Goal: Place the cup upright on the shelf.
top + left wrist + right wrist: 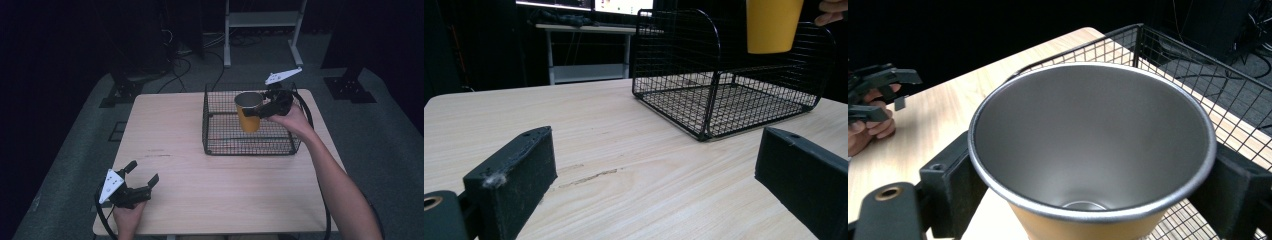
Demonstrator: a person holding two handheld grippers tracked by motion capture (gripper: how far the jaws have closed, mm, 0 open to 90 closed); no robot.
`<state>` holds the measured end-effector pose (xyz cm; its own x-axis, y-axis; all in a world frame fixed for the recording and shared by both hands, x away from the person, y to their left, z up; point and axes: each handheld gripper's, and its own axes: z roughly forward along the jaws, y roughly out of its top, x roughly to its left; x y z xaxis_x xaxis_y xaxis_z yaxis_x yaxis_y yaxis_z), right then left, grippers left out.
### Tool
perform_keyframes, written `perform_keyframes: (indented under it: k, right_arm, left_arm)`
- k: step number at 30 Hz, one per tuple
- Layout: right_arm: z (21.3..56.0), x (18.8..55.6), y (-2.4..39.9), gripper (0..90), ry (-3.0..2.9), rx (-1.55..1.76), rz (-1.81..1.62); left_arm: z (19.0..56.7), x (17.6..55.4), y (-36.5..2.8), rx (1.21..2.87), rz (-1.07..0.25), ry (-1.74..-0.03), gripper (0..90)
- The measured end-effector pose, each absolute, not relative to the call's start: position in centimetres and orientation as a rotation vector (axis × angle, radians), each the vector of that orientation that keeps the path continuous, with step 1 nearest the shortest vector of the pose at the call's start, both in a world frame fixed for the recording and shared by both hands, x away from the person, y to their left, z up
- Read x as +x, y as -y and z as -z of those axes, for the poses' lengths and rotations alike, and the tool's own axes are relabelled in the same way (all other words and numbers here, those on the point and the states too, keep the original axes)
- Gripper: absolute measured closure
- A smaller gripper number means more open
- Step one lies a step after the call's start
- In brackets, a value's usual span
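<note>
We start at our right gripper: its two black jaws are closed in on the yellow cup, one on each side just under the rim. In the right gripper view the cup sits squarely between the jaws, upright, mouth open toward the camera, with a grey metal inside and nothing in it. So the jaws are only as far apart as the cup is wide, and both are pressed against its wall.

The cup hangs in the air over the black wire basket, above its back right part; in the left gripper view the cup has its bottom clear of the basket floor. Our right hand reaches in from the basket's right side.

Now our left gripper: jaws spread wide, nothing between them. In the left gripper view we look out between the two black jaws at bare wood, and they sit low over the table near its front left corner. Whether they touch the wood, we cannot tell. Our left hand holds it at the near edge of the table, well apart from the basket.

The basket stands on the far right part of the table, open on top.
</note>
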<state>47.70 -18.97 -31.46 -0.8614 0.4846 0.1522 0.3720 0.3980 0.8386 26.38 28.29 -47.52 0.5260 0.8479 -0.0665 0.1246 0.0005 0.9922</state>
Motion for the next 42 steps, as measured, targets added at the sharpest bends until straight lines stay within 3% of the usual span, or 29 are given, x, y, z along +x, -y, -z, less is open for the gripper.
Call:
perform_keyframes:
  k: [42]
  right_arm:
    - [38.3,54.0,15.6,12.0,-2.571,0.945,-1.305]
  left_arm:
    - [47.5,26.4,-28.5,1.472,-0.694,-0.880,2.4]
